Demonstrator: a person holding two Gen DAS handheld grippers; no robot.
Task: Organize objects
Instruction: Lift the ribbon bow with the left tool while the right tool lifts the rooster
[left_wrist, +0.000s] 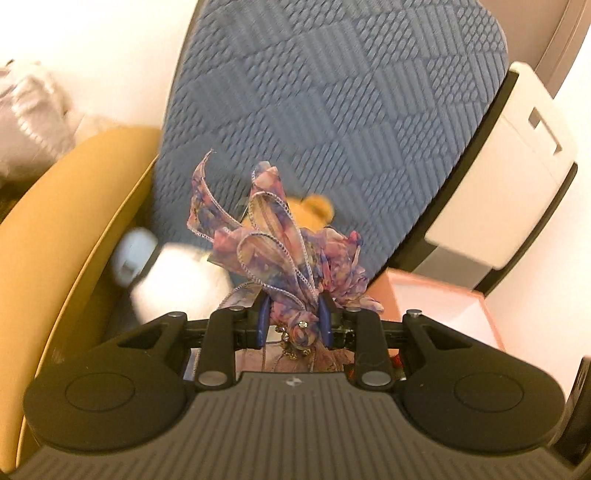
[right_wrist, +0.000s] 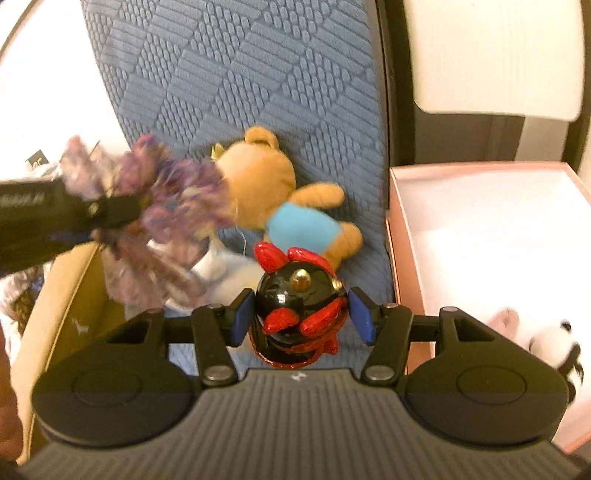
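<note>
Plainly, a two-handed sorting moment:
Left gripper (left_wrist: 293, 325): clamped tight on the knotted middle of a ribbon bow (left_wrist: 273, 251) in pink and purple, so the loops fan up ahead of the fingers and the bow hangs clear of the seat.
Right gripper (right_wrist: 301, 314): jaws part-way apart around a black-and-red ornament (right_wrist: 299, 306); the left pad meets its side, while a sliver of gap shows at the right pad, so whether it is truly pinched I cannot tell.
Seat: both items hang over a blue quilted cushion (right_wrist: 229, 74), where the loose things seem to have been gathered.
Bear: a tan teddy bear (right_wrist: 266, 184) in a blue shirt lies flat on the cushion, just beyond the ornament, not yet picked up.
White item: something soft and white (left_wrist: 177, 280) lies by the bear, too blurred to name.
Pink box (right_wrist: 395, 236): open-topped, right of the cushion edge, holding a blurred white-and-black plush (right_wrist: 550, 347); probably the collecting place.
Yellow rim (left_wrist: 74, 206): a curved tan edge left of the cushion, perhaps another container.
Likely reason: each gripper takes one small piece so both can go to containers together.
</note>
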